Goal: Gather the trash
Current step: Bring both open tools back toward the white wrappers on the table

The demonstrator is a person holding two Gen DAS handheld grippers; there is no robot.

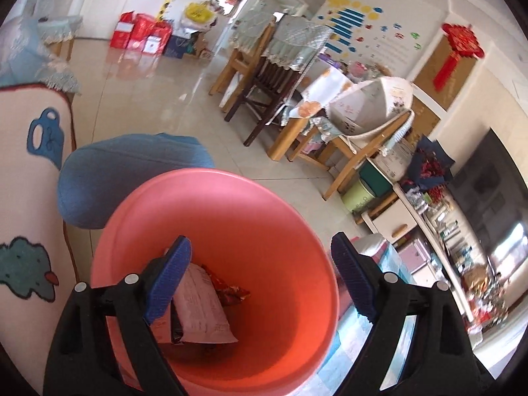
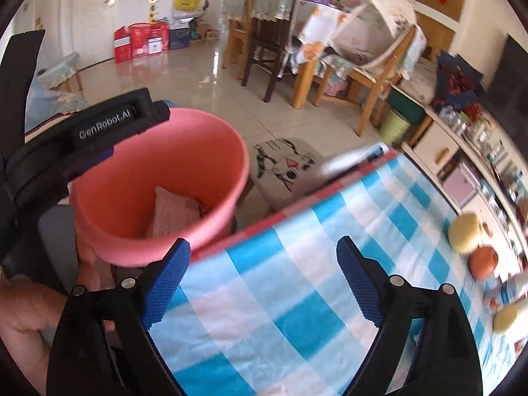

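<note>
Your left gripper [image 1: 260,277] hangs wide open above the pink bucket [image 1: 280,231], gripping nothing; wrappers [image 1: 201,307] lie inside. Your right gripper [image 2: 264,277] gapes empty over the checked tablecloth [image 2: 297,297].

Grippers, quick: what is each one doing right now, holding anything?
Left gripper: open, empty, over the pink bin.
Right gripper: open, empty, above the checked tablecloth.

Black grippers [image 1: 260,274] — ribbed blue pads [image 2: 166,283], silver screws ("GenRobot.AI" marking).
</note>
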